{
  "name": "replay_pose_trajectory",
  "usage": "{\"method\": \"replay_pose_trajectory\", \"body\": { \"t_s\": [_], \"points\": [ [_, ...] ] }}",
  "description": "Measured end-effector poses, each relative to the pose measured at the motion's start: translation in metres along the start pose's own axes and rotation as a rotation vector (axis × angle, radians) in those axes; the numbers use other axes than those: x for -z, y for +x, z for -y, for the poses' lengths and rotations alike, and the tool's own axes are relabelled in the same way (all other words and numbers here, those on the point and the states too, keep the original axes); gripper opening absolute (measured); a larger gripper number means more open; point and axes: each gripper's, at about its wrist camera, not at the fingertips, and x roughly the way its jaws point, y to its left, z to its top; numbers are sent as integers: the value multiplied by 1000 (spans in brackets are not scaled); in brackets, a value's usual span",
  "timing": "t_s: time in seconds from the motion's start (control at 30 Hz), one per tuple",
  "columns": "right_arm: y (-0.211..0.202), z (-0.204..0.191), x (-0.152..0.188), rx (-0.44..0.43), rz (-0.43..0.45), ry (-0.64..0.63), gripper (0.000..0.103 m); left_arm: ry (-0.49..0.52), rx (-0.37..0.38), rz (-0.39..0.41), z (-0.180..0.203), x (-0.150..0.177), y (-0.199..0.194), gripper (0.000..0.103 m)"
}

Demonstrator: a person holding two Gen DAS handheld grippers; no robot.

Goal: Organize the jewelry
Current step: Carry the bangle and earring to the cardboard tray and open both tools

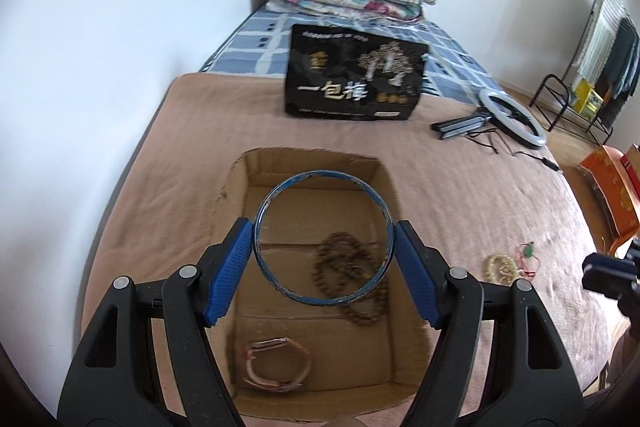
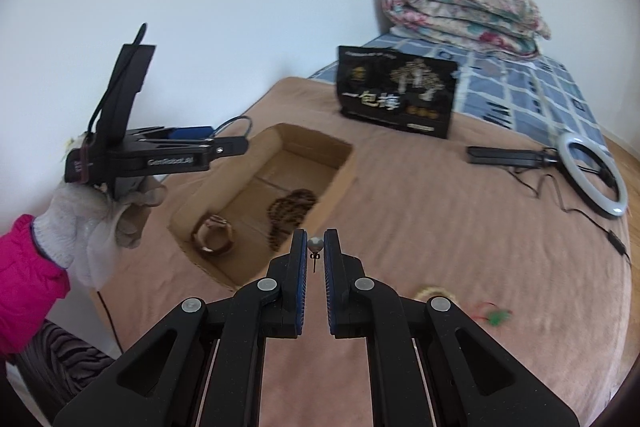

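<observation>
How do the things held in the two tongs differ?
The left tongs stand wide, gripping a big blue bangle by its outer rim; the right tongs are nearly shut, pinching a tiny pearl stud earring. The bangle is an open hoop hanging over the cardboard box; the earring is a small ball with a pin hanging down. Both are jewelry, lifted clear of the bed.

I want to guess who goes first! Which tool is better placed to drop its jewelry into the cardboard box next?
Probably the left tool. Its blue bangle appears to hang right over the open cardboard box. The right tool pinches a small pearl earring beside the box's near corner, over the blanket.
</observation>
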Motion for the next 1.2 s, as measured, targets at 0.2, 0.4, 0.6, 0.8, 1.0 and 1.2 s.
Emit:
{"method": "replay_pose_trajectory", "body": {
  "t_s": [0.2, 0.4, 0.6, 0.8, 1.0, 1.2],
  "points": [
    [31, -25, -3, -33, -30, -24, 7, -22, -5, -26, -17, 4, 13, 74],
    [65, -47, 0, -60, -77, -45, 7, -42, 3, -55, -26, 8, 24, 74],
    [87, -62, 3, -74, -112, -61, 7, -34, 6, -69, -24, 11, 28, 74],
    [90, -69, 2, -78, -112, -66, 7, -36, 6, -67, -22, 11, 29, 74],
    [88, -68, -2, -42, -89, -59, 70, -66, 6, -74, -24, 9, 28, 82],
    [85, -66, -2, -1, -96, -55, 72, -64, -8, -80, -24, 8, 28, 82]
  ]
}}
